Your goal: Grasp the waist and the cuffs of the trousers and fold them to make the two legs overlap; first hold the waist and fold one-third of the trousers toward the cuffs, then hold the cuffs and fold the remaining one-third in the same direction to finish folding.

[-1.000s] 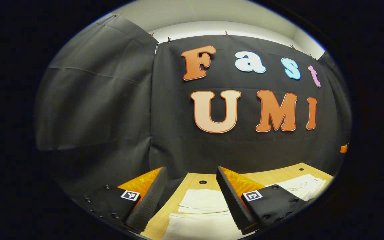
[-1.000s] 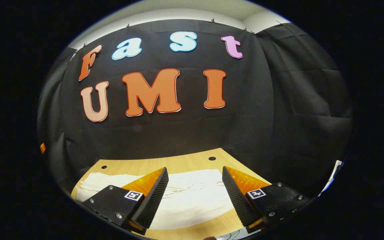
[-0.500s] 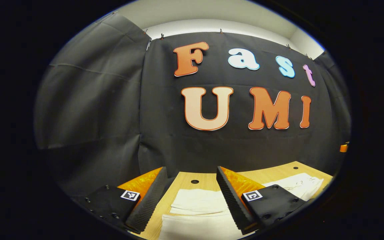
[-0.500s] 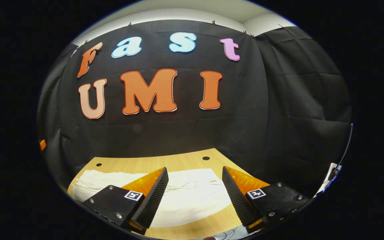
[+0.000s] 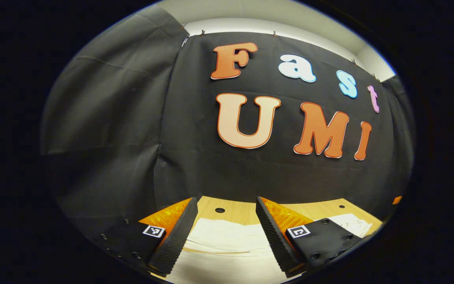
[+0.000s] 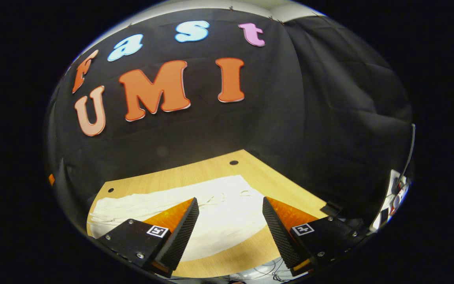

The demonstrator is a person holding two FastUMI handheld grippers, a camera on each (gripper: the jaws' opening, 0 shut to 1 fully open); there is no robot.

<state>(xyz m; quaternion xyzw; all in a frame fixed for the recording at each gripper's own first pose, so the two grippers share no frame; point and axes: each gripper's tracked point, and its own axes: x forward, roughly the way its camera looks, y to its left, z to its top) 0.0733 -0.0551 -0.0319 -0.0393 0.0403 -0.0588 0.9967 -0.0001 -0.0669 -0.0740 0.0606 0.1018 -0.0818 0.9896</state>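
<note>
On the wooden table [image 6: 219,169] white trousers [image 6: 211,213] are lying flat. Left gripper [image 5: 224,230] is hovering over them, fingers spread wide and gripping nothing. Right gripper [image 6: 230,230] is hanging above the cloth too, fingers apart, empty, not touching fabric.

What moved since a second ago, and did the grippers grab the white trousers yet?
The right gripper tipped downward, so more of the wooden table and the trousers shows. The left gripper shifted slightly over the trousers. Nothing was grabbed: both stay open, and the trousers still lie flat.
</note>
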